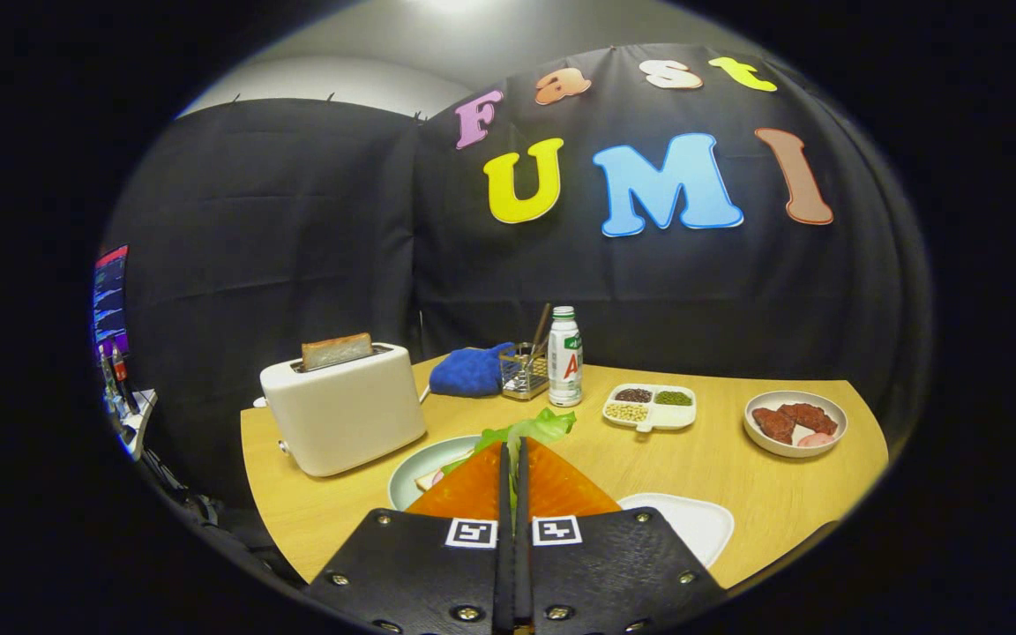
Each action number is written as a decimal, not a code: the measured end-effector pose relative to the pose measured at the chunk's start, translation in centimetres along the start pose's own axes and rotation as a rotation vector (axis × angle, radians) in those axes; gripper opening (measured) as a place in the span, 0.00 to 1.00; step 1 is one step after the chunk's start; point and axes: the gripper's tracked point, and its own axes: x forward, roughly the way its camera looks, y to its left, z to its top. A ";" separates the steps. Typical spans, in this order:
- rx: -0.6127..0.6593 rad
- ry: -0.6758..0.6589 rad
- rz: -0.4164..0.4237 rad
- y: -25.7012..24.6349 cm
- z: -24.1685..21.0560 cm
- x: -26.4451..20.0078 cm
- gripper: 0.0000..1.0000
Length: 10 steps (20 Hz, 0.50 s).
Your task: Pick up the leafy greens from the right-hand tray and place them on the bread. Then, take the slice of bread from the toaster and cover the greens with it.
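Currently, fingers (512,459) pinch lettuce leaf (534,428), which sticks out beyond their tips above the plate (411,472) beside the toaster (345,410).

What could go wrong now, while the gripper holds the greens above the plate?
The gripper is shut on the green leafy lettuce, pinching only a thin part, so it may slip or tear. The pale round plate with the bread lies mostly hidden under the fingers, so the drop may miss. The white toaster stands close beside.
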 end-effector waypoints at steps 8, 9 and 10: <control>-0.001 0.065 0.071 3.8 -2.9 5.7 0.01; 0.007 0.083 0.072 3.8 -3.7 6.3 0.00; 0.022 0.102 0.072 3.7 -4.4 6.7 0.00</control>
